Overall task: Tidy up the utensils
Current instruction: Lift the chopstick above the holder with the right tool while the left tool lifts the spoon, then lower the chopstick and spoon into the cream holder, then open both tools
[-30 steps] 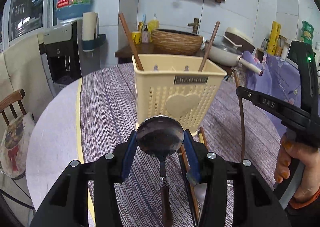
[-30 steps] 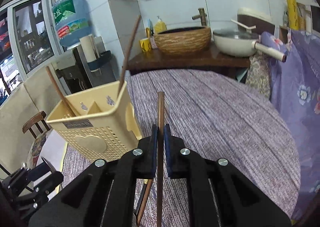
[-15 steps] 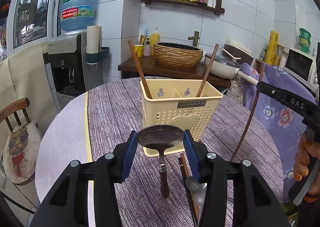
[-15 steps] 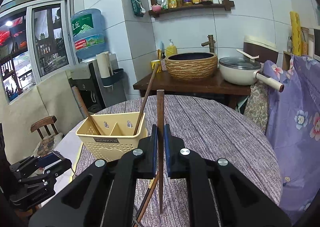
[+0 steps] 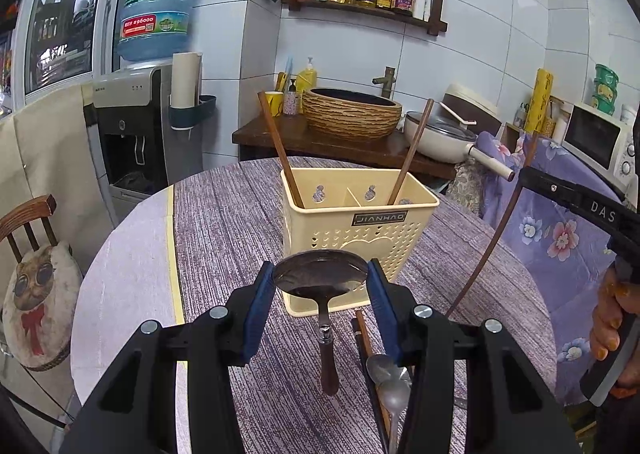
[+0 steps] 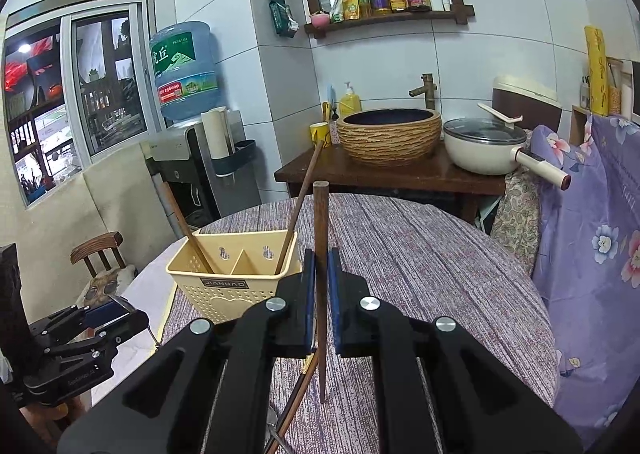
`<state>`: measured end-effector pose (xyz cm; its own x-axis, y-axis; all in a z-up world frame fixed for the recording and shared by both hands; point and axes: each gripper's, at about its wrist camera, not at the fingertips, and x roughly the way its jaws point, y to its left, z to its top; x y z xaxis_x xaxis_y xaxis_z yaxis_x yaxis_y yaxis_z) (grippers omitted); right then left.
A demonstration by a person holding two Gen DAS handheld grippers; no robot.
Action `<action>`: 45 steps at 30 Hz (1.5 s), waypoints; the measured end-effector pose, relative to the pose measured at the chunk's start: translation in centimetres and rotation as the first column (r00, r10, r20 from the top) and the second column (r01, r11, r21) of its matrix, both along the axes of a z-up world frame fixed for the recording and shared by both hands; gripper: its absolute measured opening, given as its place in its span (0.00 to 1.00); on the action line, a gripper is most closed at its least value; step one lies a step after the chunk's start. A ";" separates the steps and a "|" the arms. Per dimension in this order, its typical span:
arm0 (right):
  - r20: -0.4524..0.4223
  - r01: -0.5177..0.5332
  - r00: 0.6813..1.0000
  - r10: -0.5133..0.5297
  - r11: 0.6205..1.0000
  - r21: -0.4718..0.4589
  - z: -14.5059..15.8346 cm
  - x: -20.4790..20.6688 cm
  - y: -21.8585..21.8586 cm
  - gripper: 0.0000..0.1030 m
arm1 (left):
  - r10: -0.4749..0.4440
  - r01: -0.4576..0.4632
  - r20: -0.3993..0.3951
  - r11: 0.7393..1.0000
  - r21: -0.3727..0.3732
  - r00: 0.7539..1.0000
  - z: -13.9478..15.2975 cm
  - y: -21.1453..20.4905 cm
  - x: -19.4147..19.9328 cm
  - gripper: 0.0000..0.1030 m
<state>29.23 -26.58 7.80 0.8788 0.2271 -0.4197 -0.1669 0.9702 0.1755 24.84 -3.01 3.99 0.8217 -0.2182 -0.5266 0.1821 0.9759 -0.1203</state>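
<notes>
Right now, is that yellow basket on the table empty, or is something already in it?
Not empty. The yellow basket stands upright with two brown chopsticks in it, one leaning in the left compartment, one in the right.

My left claw [image 5: 320, 290] is level, pointing to the far side, its blue pads [image 5: 259, 302] pressed against the sides of a spoon bowl. My right claw [image 6: 321, 294] is pinched tight on a thin stick held upright. My right hand [image 5: 612, 318] wraps its handle at the far right.
</notes>
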 end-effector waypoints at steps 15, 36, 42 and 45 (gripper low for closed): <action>0.091 -0.117 0.990 0.108 0.988 0.100 10.0 -0.5 -0.1 0.08 | -0.037 0.052 0.173 0.995 -0.081 0.984 11.3 0.8 1.9 0.45; 0.119 -0.012 0.993 0.003 0.997 0.077 5.6 5.7 4.0 0.08 | 0.065 -0.057 0.110 0.996 -0.071 0.992 6.0 -1.0 8.0 0.45; 0.084 -0.012 0.996 0.005 0.997 0.081 3.3 6.1 4.0 0.08 | 0.062 -0.058 0.090 0.997 -0.045 0.994 4.0 -1.7 8.2 0.45; 0.070 -0.015 0.998 0.009 0.996 0.085 2.5 6.2 4.1 0.08 | 0.061 -0.059 0.087 0.998 -0.029 0.994 3.2 -2.0 8.2 0.45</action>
<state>35.46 -22.51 10.28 0.9020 0.2704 -0.3365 -0.1931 0.9499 0.2457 33.05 -5.01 7.21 0.8766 -0.1802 -0.4461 0.1344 0.9820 -0.1326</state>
